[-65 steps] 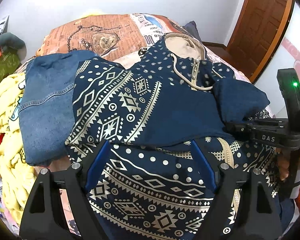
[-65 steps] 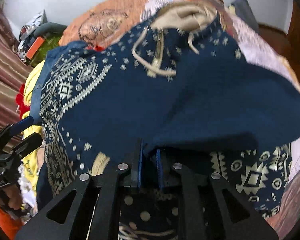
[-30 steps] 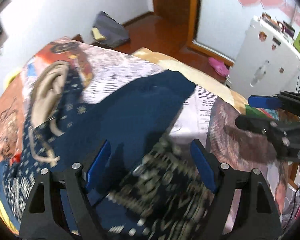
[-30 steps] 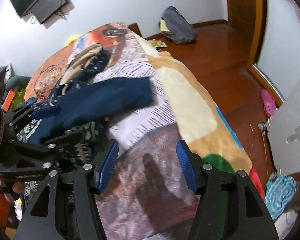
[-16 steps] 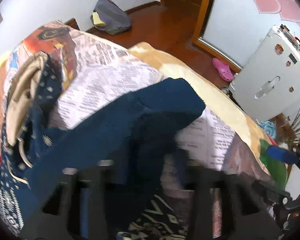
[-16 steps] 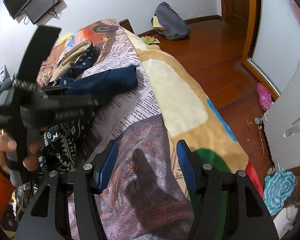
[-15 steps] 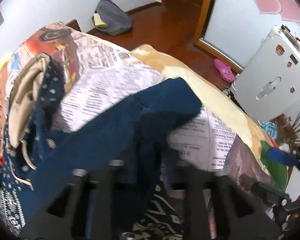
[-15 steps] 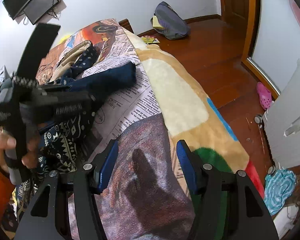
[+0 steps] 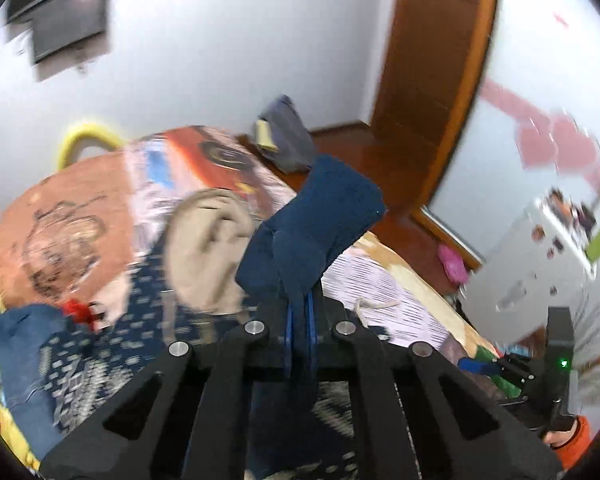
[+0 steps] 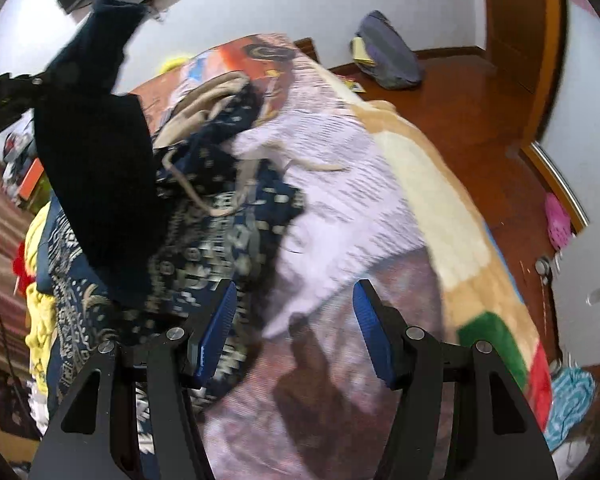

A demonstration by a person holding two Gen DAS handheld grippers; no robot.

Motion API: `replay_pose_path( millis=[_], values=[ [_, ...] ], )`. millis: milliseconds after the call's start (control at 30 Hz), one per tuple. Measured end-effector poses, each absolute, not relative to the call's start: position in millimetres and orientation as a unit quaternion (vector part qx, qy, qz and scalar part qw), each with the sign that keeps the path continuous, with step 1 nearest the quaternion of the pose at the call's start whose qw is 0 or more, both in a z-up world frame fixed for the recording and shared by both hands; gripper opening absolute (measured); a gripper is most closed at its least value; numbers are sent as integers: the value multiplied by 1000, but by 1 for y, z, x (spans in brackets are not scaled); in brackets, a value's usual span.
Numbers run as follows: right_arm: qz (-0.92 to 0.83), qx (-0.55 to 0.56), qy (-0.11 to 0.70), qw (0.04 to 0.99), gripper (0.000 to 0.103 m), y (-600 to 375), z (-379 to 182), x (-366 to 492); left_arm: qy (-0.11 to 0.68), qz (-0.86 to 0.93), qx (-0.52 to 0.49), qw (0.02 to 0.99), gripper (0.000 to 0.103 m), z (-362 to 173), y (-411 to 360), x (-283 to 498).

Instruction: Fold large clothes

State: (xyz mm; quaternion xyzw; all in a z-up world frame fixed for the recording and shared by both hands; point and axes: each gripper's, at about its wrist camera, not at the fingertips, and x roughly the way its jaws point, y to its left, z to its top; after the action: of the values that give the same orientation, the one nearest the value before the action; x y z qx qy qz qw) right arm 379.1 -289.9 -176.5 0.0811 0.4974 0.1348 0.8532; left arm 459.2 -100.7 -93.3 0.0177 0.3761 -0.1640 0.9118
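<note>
A navy hoodie with cream patterns and a beige hood (image 9: pixel 208 240) lies on the bed. My left gripper (image 9: pixel 299 320) is shut on its plain navy sleeve (image 9: pixel 316 224), which sticks up in front of the camera. In the right wrist view the same lifted sleeve (image 10: pixel 96 152) hangs at the left above the patterned body (image 10: pixel 220 216). My right gripper (image 10: pixel 294 328) is open over the bedspread with nothing between its blue pads (image 10: pixel 216 328). It shows in the left wrist view as the right gripper (image 9: pixel 500 368) at lower right.
A printed bedspread (image 10: pixel 380 184) covers the bed. Folded jeans (image 9: pixel 16 344) and a yellow blanket (image 10: pixel 40 320) lie at the left. A grey bag (image 10: pixel 388 60) sits on the wooden floor by the door (image 9: pixel 432 80). A white cabinet (image 9: pixel 548 264) stands at the right.
My left gripper shut on the navy sleeve and rose, lifting it off the bed. The right gripper stayed open and shifted a little over the bedspread.
</note>
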Motion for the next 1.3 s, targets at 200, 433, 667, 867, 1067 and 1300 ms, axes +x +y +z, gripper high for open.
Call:
replay_pose_path(
  millis=[200,433,667,867,1067,1300],
  values=[
    [150,58,509,846,57,-259,-182,382,388,-98,3,917,5,-107,-19,449],
    [171,12,527,832,62,-232,-190,372,445,-27,-2,895,5,-177,59,443],
    [146,-32,555,818,63,-221,-214,378,484,-4,-66,873,6,-233,109,426],
    [131,-30,555,821,63,-223,-221,382,485,29,-41,873,24,-244,118,405],
    [122,-32,554,823,63,-229,-221,382,501,41,-34,864,30,-254,140,382],
    [129,-28,559,819,63,-237,-211,374,536,50,12,843,48,-262,133,359]
  ],
)
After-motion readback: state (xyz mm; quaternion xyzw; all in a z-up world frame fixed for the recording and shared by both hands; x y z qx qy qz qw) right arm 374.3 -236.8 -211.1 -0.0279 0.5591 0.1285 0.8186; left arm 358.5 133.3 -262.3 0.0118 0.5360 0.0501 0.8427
